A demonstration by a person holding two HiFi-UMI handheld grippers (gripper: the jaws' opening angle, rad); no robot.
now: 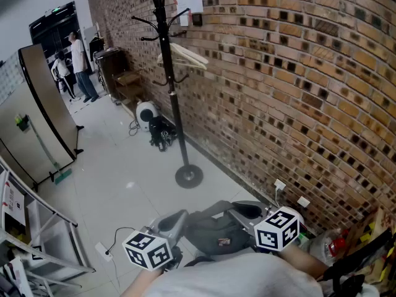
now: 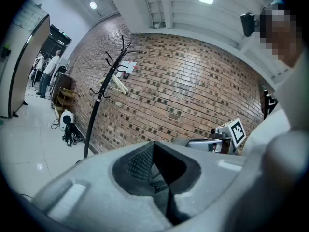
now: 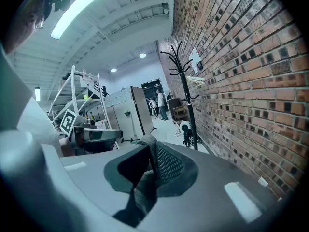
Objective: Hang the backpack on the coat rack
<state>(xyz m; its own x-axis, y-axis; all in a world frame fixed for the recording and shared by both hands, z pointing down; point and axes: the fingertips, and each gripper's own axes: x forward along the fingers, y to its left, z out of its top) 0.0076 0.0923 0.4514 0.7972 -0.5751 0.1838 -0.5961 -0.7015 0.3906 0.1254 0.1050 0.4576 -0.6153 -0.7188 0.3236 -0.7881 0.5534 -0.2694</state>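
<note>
Brick wall, coat rack (image 1: 167, 67) well ahead. Left gripper (image 2: 159, 187) and right gripper (image 3: 145, 178) jaws clamped on backpack (image 1: 216, 234); carry level, lift high before hanging.

Noted on the left gripper (image 2: 157, 170): two broad pale grey moulded fingers (image 2: 91, 192) with a smooth matt shell. One bears a lighter raised rectangle (image 2: 72, 197). The mouth is a dark grey recess lined on one side with a black grid-textured pad (image 2: 137, 161).

The right gripper (image 3: 152, 170) is of the same build: pale grey fingers (image 3: 217, 178), a lighter rectangle (image 3: 239, 200), a black grid pad (image 3: 170, 163) in the dark recess.

Head view: each unit carries a white cube with black square markers, left cube (image 1: 147, 250) and right cube (image 1: 278, 228), several faces marked. A rounded grey housing sits ahead of each.

The person wears a plain light grey top (image 1: 235, 277).
</note>
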